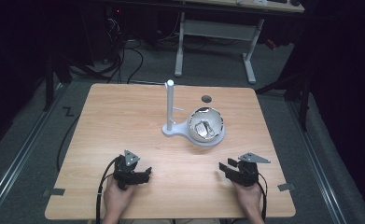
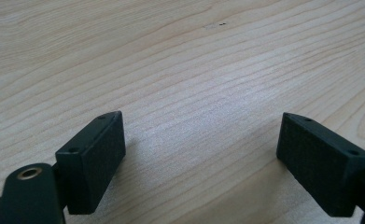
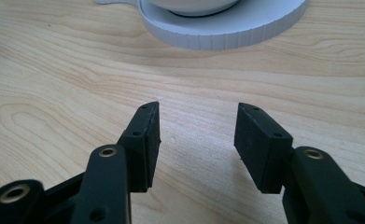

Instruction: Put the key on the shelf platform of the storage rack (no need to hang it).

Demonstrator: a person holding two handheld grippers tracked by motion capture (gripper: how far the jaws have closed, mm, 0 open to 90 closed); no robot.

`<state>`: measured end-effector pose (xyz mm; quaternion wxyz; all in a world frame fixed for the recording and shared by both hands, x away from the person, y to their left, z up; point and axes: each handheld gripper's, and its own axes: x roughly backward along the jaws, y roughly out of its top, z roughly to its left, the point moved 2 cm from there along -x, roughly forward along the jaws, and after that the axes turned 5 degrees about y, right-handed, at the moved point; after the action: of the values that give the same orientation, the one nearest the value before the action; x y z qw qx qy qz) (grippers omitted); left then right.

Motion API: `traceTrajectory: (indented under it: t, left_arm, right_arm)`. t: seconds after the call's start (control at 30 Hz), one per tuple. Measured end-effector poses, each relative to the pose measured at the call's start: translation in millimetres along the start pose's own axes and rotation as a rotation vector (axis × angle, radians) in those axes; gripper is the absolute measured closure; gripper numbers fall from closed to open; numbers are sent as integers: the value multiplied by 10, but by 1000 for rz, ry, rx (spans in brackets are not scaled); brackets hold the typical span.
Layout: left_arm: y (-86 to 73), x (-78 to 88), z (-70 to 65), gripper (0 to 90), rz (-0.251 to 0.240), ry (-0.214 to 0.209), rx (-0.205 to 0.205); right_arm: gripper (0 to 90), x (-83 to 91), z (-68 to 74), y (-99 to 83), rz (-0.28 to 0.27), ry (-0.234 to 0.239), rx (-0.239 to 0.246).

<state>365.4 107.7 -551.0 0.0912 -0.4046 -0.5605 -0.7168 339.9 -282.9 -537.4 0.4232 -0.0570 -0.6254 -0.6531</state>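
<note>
A white stand (image 1: 171, 109) with an upright post rises from the middle of the wooden table (image 1: 124, 116). Its round base carries a white bowl (image 1: 206, 126) with small metal pieces inside. My left gripper (image 1: 145, 172) rests near the front left, held by a hand, jaws wide apart over bare wood (image 2: 201, 135). My right gripper (image 1: 224, 169) sits at the front right, pointing toward the bowl, jaws apart with nothing between them (image 3: 198, 133). The stand's white base (image 3: 227, 32) and the bowl's underside (image 3: 192, 5) lie ahead of the right jaws.
A small dark round hole (image 1: 206, 98) sits in the tabletop behind the bowl. Tape tabs (image 1: 53, 192) mark the table's front corners. A white desk frame (image 1: 215, 42) and cables lie on the floor beyond the far edge.
</note>
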Motion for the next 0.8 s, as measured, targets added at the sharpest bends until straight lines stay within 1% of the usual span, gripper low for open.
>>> traceTrajectory:
  t: [0.27, 0.33, 0.5, 0.6, 0.67, 0.7, 0.73, 0.77, 0.8]
  left_arm:
    - [0, 0, 0, 158, 0, 0, 0]
    - [0, 0, 0, 158, 0, 0, 0]
    - [0, 0, 0, 158, 0, 0, 0]
    - [0, 0, 0, 158, 0, 1, 0]
    - [0, 0, 0, 158, 0, 0, 0]
    - [-1, 0, 0, 158, 0, 0, 0]
    - [-1, 0, -1, 158, 0, 1, 0]
    - [-1, 0, -1, 158, 0, 1, 0]
    - [-1, 0, -1, 158, 0, 1, 0]
  right_arm:
    - [510, -57, 38, -24, 29, -27, 40]
    - [509, -66, 44, -28, 30, -29, 38]
    - [489, -99, 66, -31, 61, -51, 64]
    - [479, -110, 89, -32, 69, -69, 91]
    - [464, -121, 116, -33, 79, -89, 127]
    - [455, -128, 138, -37, 85, -103, 139]
    - [448, -133, 147, -36, 84, -107, 149]
    - [448, -133, 147, -36, 84, -107, 149]
    - [429, -131, 135, -35, 86, -101, 142]
